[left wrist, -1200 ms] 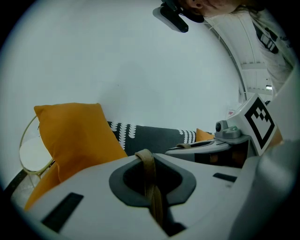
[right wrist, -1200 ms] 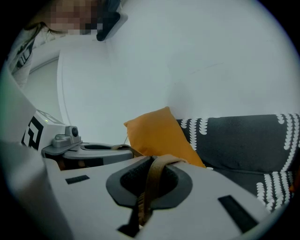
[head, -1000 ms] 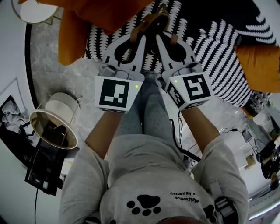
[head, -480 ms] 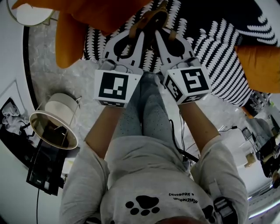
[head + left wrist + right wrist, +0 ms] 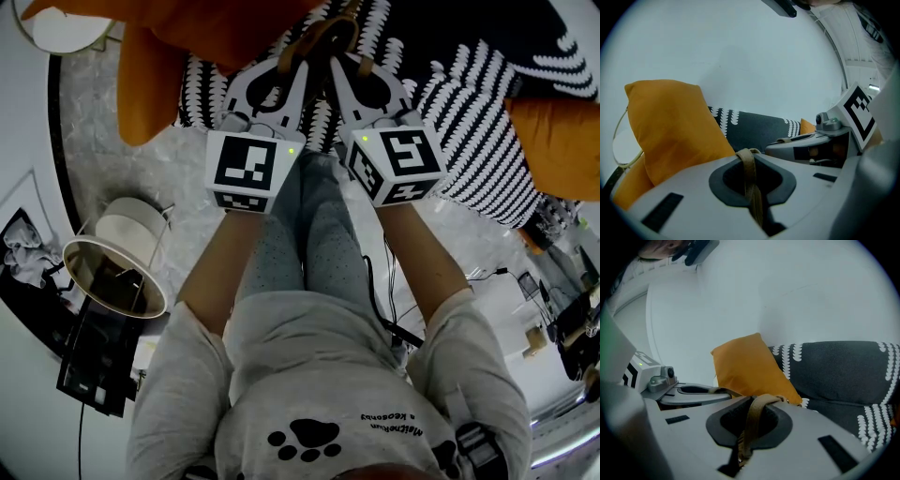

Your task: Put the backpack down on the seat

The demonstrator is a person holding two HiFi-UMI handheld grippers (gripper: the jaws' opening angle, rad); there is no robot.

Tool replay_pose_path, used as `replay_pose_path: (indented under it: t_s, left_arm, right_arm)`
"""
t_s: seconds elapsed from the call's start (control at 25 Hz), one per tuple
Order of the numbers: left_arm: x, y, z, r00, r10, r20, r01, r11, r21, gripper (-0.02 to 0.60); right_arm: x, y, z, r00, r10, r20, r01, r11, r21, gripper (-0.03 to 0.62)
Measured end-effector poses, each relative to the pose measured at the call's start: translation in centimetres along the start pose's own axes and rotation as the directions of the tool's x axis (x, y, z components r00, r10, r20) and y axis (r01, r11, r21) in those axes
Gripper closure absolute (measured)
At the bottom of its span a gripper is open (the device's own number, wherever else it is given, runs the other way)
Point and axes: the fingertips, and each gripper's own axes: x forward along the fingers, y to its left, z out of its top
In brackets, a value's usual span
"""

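Observation:
Of the backpack I see only its brown straps [image 5: 323, 37]; its body is hidden under my grippers. My left gripper [image 5: 298, 73] is shut on one brown strap [image 5: 751, 180], which runs through the hole in its jaws. My right gripper [image 5: 336, 73] is shut on the other strap [image 5: 753, 420]. Both grippers are side by side, tips nearly touching, over the sofa seat [image 5: 469, 122] with its black-and-white pattern. Each shows in the other's view: the right gripper [image 5: 806, 145] and the left gripper [image 5: 693, 392]. An orange cushion [image 5: 670, 126] [image 5: 745, 366] leans on the sofa back just beyond them.
Orange cushions [image 5: 216, 37] [image 5: 562, 141] lie at both ends of the sofa. A floor lamp with a white shade [image 5: 117, 267] stands at my left on the marble floor. Cables [image 5: 389, 281] run by my right leg. A small round table [image 5: 66, 28] is far left.
Both grippers have moved a little up and forward toward the sofa with the straps still in them. The right gripper's marker cube has turned slightly.

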Motion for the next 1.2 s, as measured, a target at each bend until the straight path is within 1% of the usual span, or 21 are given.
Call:
replay_pose_path:
  t_s: [0.28, 0.56, 0.96, 1.12, 1.2]
  left_arm:
    - [0.6, 1.6, -1.5, 1.0, 0.009, -0.021, -0.01, 0.999, -0.031, 0.561]
    - [1.8, 1.8, -2.6, 0.999, 0.014, -0.047, -0.015, 0.999, -0.039, 0.561]
    - [2.8, 3.2, -5.1, 0.996, 0.019, -0.093, -0.027, 0.996, -0.09, 0.561]
    - [3.1, 3.6, -5.6, 0.996, 0.025, -0.086, -0.034, 0.995, -0.097, 0.561]
    - [3.2, 3.8, -5.5, 0.996, 0.027, -0.087, -0.036, 0.994, -0.104, 0.561]
  right_arm:
    - [1.7, 0.1, -1.2, 0.999, -0.013, -0.035, 0.014, 1.0, 0.014, 0.562]
    - [2.6, -0.7, -2.0, 0.998, -0.035, -0.06, 0.036, 0.999, 0.025, 0.562]
    - [4.5, -1.0, -4.4, 0.991, -0.028, -0.13, 0.036, 0.998, 0.054, 0.562]
    - [5.2, -0.8, -4.7, 0.991, -0.006, -0.135, 0.011, 0.999, 0.038, 0.562]
    - [5.5, -0.9, -4.6, 0.99, -0.009, -0.144, 0.013, 0.999, 0.03, 0.562]
